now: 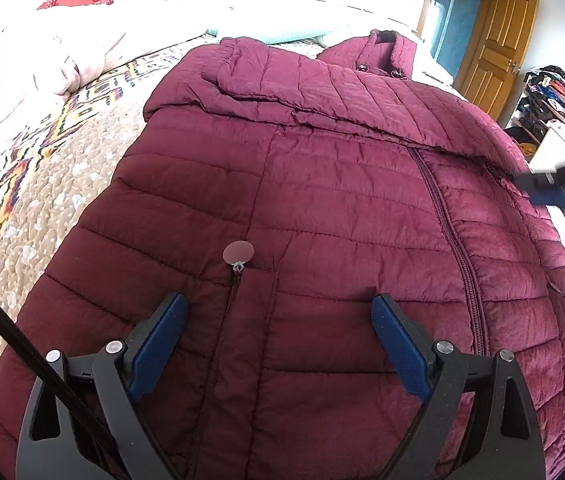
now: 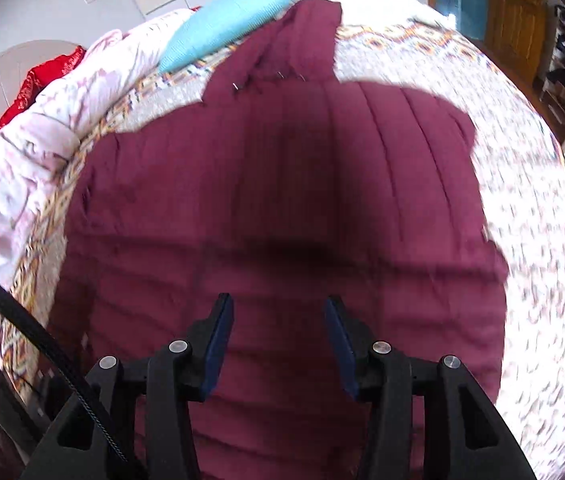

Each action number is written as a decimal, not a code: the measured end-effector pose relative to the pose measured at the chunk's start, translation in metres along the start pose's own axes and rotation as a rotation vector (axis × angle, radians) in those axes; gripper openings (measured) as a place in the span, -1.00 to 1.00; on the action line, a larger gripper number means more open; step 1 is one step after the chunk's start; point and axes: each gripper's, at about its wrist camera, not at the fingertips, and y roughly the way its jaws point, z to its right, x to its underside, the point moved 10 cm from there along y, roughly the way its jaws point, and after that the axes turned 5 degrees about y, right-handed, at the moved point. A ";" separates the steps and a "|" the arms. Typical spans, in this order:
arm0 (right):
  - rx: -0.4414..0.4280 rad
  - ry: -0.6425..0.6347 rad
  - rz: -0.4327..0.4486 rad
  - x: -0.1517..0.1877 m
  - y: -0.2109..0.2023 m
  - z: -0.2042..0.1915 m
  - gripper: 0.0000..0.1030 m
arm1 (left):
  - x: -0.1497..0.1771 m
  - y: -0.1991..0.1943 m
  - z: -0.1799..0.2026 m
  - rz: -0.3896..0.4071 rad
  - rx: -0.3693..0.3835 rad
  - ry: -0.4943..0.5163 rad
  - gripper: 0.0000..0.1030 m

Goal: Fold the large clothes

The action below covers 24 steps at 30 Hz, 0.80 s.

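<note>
Patterned bedspread (image 1: pixel 42 184) in brown, orange and white covers the bed, and on it lies a large maroon puffer jacket (image 1: pixel 322 200), spread out with its front side up. One sleeve (image 1: pixel 282 80) is folded across the chest, just under the collar (image 1: pixel 386 46). The main zipper (image 1: pixel 454 240) runs down the right part of the jacket, and a small pocket zipper with a round pull tab (image 1: pixel 237 252) sits near the middle of the left wrist view.

The left gripper (image 1: pixel 278 308) hovers over the lower part of the jacket with its blue pads wide apart, and nothing is between them. The right gripper (image 2: pixel 278 312) is also above the jacket, its jaws released and holding nothing; this view is blurred, so fine details of the fabric are hard to see. It casts a dark shadow on the jacket.

A light blue pillow (image 2: pixel 226 20) and a pale pink quilt (image 2: pixel 34 144) lie at the far side of the bed, with a red cloth (image 2: pixel 42 76) beside the quilt. A wooden door (image 1: pixel 498 40) stands in the background on the right.
</note>
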 end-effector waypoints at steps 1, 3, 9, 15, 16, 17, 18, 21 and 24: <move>0.005 0.002 -0.002 0.006 -0.002 0.004 0.00 | 0.000 0.000 0.000 0.000 0.001 0.001 0.79; 0.017 -0.002 0.006 0.014 -0.011 0.012 0.00 | 0.000 -0.001 0.000 -0.003 0.001 0.000 0.79; 0.020 -0.026 0.066 -0.010 -0.045 0.008 0.03 | -0.024 -0.030 -0.004 0.052 0.008 0.010 0.76; -0.015 -0.014 0.128 -0.082 -0.053 -0.020 0.04 | -0.079 -0.030 -0.043 0.143 -0.132 0.037 0.76; -0.027 0.004 0.141 -0.104 -0.051 -0.026 0.05 | -0.084 -0.022 -0.053 0.143 -0.164 0.026 0.76; -0.037 0.023 0.150 -0.123 -0.047 -0.031 0.05 | -0.087 -0.013 -0.063 0.139 -0.186 0.008 0.76; -0.047 0.043 0.160 -0.143 -0.043 -0.036 0.05 | -0.088 -0.006 -0.070 0.135 -0.192 -0.010 0.76; -0.075 0.089 0.179 -0.201 -0.023 -0.053 0.07 | -0.083 0.011 -0.088 0.113 -0.176 -0.078 0.76; -0.072 0.125 0.198 -0.254 0.005 -0.065 0.10 | -0.075 0.027 -0.095 0.074 -0.152 -0.109 0.76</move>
